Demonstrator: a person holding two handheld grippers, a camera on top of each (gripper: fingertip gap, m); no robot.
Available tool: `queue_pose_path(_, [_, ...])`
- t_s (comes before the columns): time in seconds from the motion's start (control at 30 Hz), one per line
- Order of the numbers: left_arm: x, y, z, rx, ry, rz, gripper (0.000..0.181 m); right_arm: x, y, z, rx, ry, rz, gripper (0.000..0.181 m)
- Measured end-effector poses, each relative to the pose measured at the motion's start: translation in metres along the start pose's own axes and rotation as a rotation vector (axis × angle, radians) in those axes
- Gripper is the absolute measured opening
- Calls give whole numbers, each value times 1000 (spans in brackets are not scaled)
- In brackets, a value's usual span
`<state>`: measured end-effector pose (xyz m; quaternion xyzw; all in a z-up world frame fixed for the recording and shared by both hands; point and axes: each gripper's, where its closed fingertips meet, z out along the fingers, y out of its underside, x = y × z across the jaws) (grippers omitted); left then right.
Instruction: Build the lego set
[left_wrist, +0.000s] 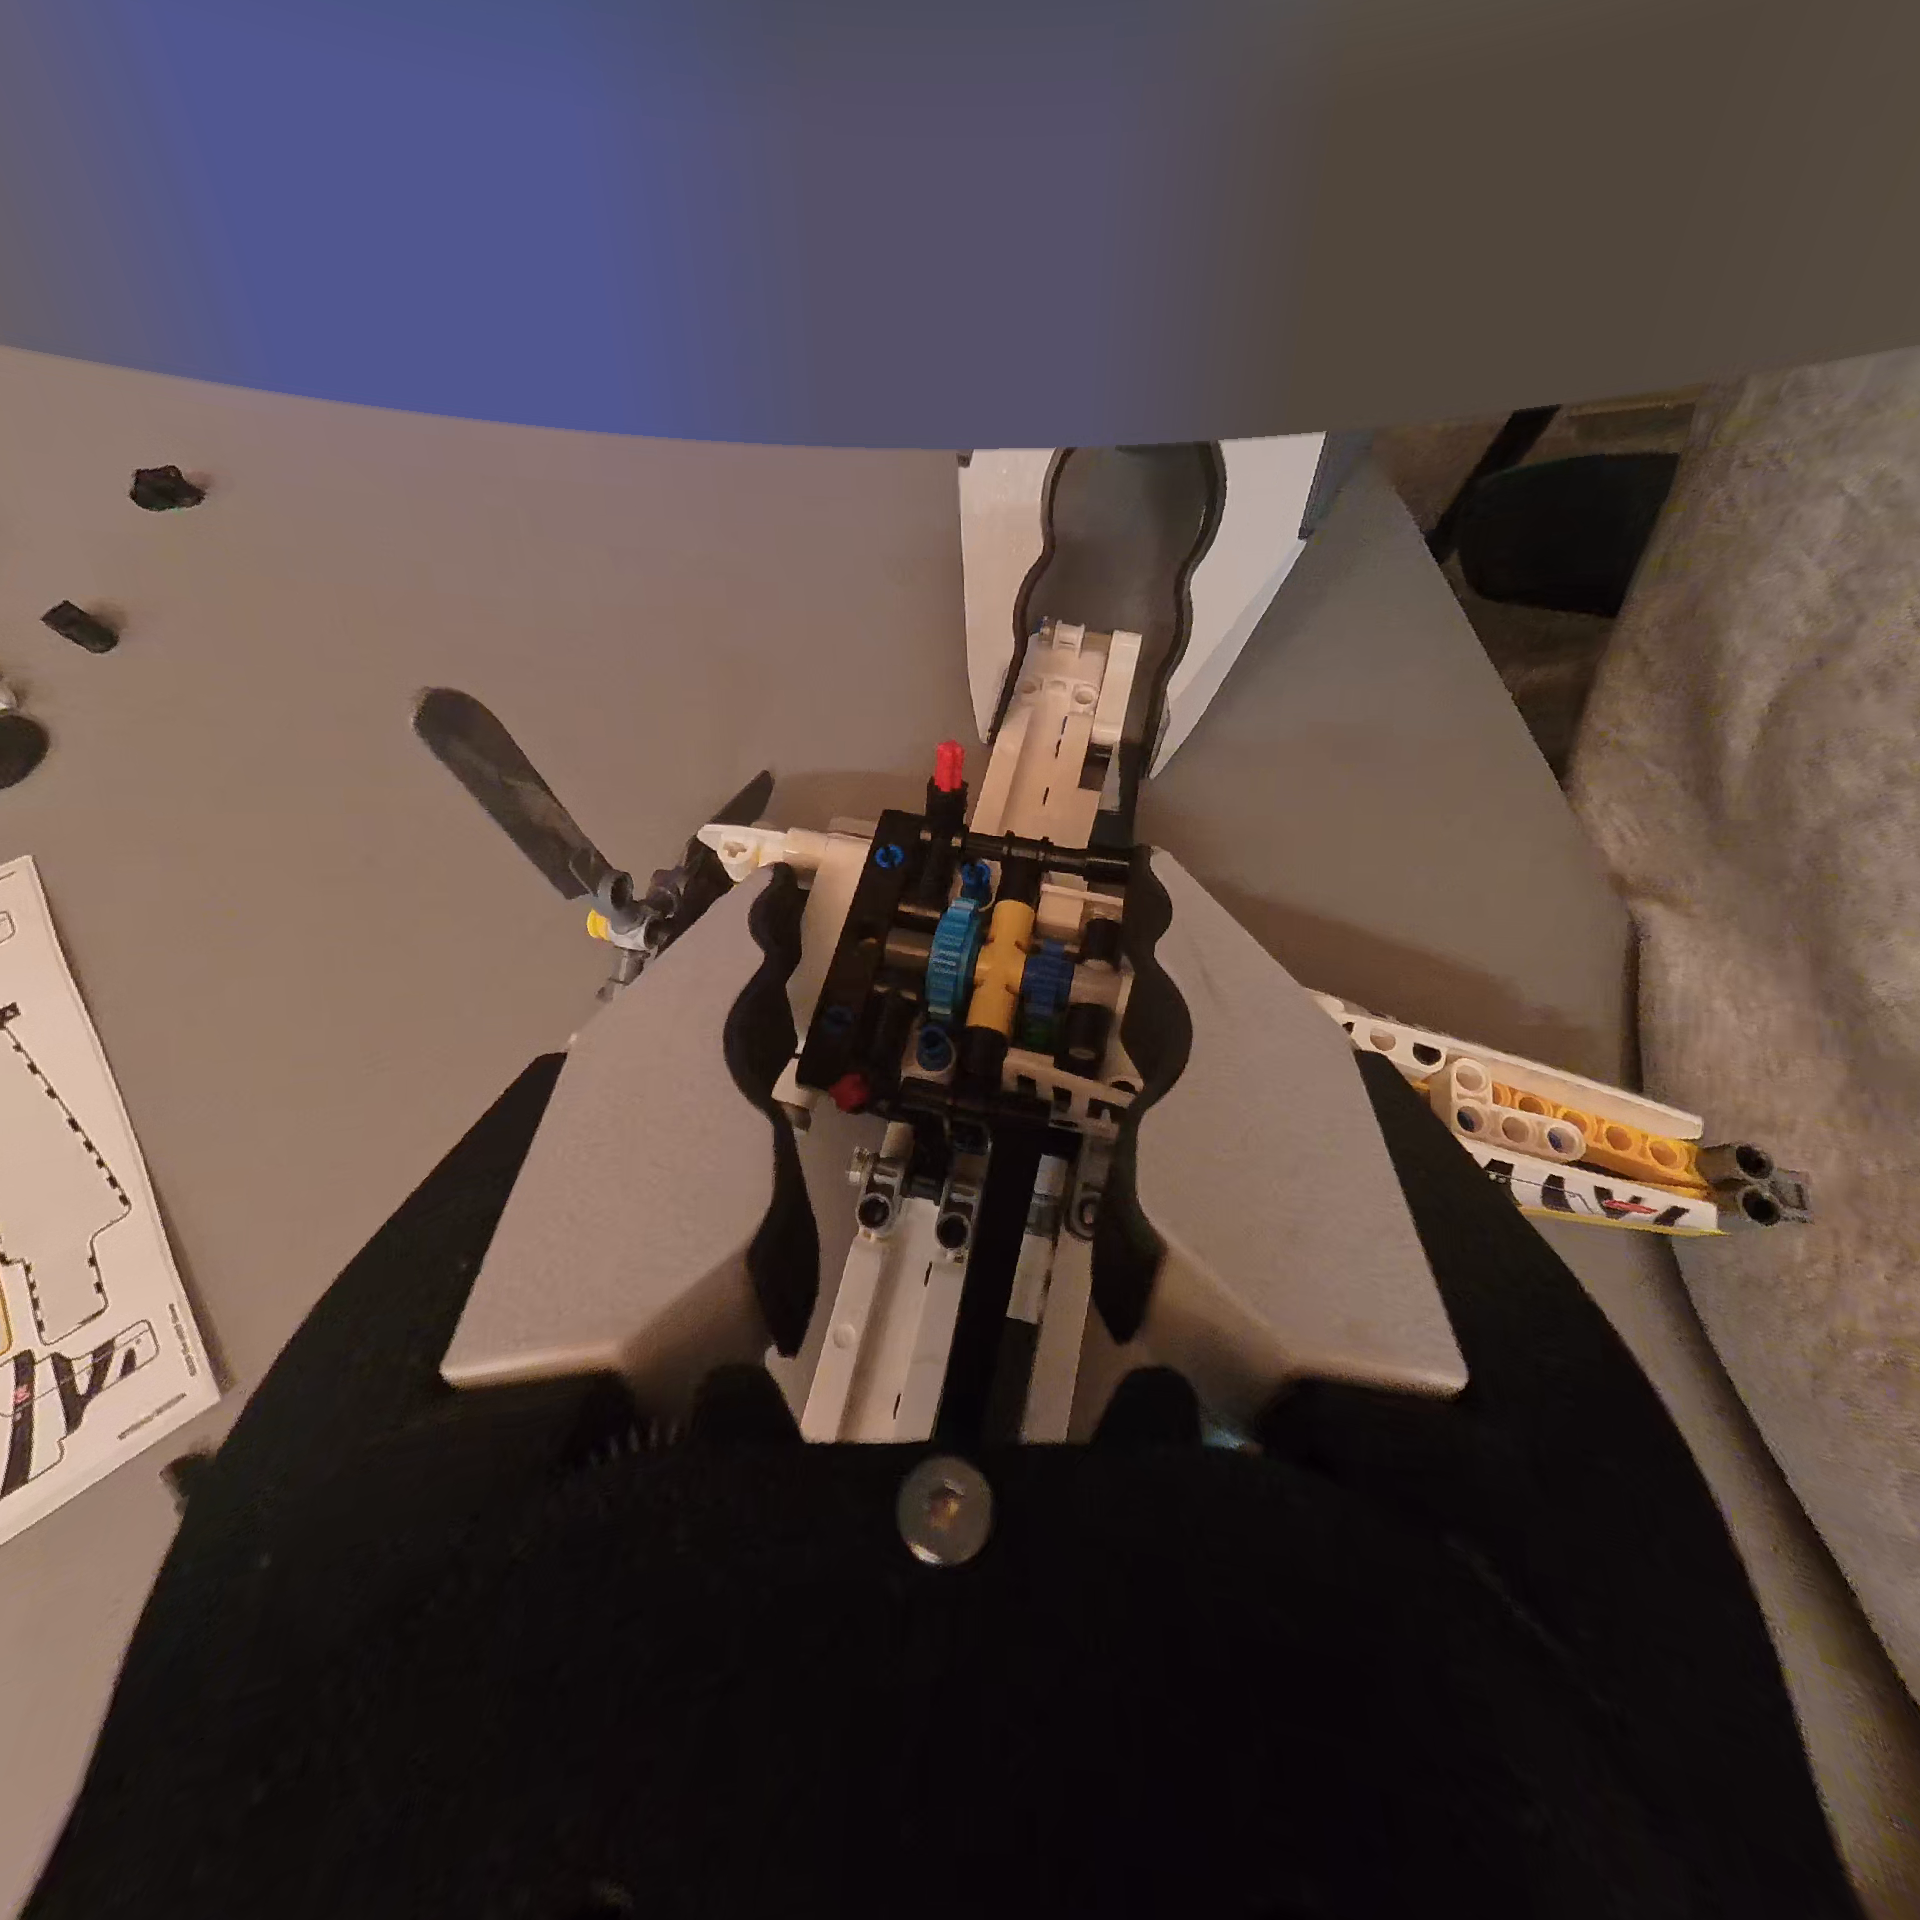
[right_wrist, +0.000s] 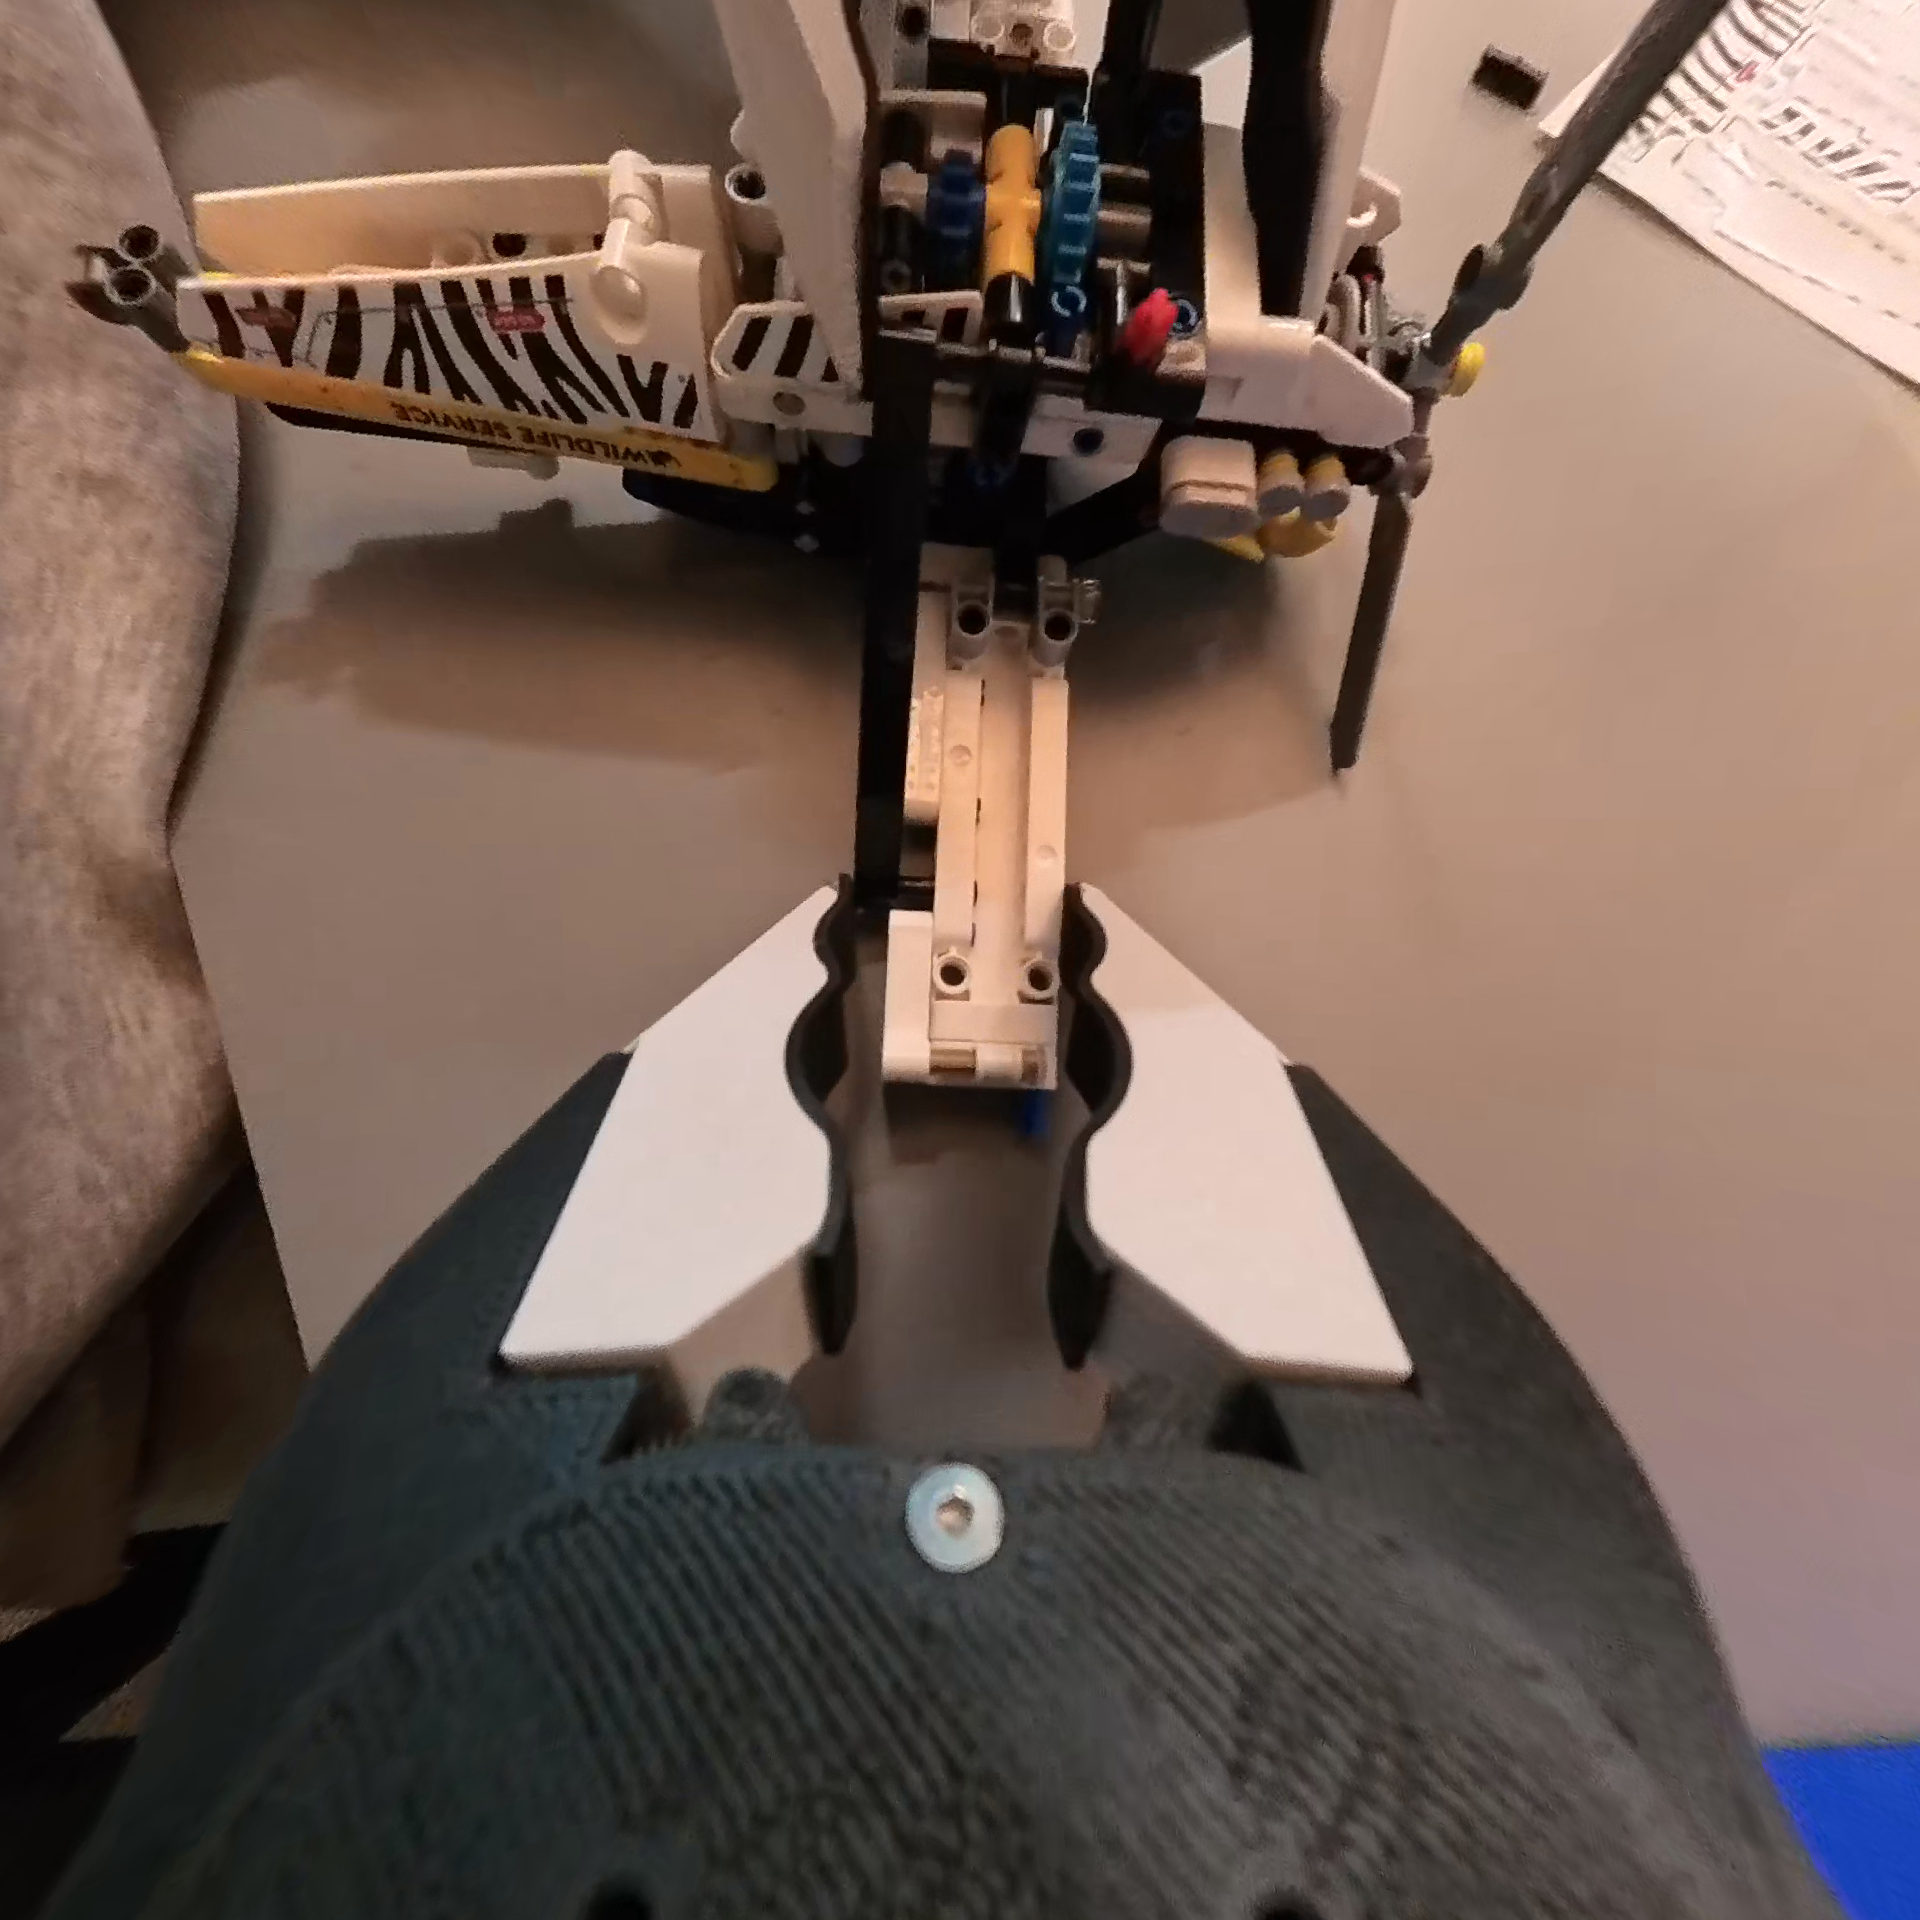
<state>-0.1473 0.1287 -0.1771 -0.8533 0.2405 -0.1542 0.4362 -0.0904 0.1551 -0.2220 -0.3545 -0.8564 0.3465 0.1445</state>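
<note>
A Lego plane (left_wrist: 997, 966) with a white body, blue and yellow gears in a black frame and a zebra-striped tail (left_wrist: 1558, 1153) rests on the grey table (left_wrist: 312, 582). My left gripper (left_wrist: 961, 883) is shut on its middle section, one finger on each side of the gear frame. My right gripper (right_wrist: 966, 904) is shut on the tip of a white wing (right_wrist: 987, 883), beside a thin black beam (right_wrist: 888, 675). The right gripper also shows at the far end in the left wrist view (left_wrist: 1101, 582). The black propeller (left_wrist: 499, 779) sits at the nose.
A sticker sheet (left_wrist: 73, 1143) lies at the left of the table. Two small black pieces (left_wrist: 166, 486) lie farther back. A grey fuzzy fabric (left_wrist: 1766, 831) borders the table on the right, next to the tail. The table edge runs along it. The left gripper's tips are roughly 9 cm from the right gripper's.
</note>
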Motion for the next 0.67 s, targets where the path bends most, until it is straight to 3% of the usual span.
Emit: queue_pose_path(0.67, [8,-1,0,7,77,-2,64,-7,-1,1,83,116,125,38])
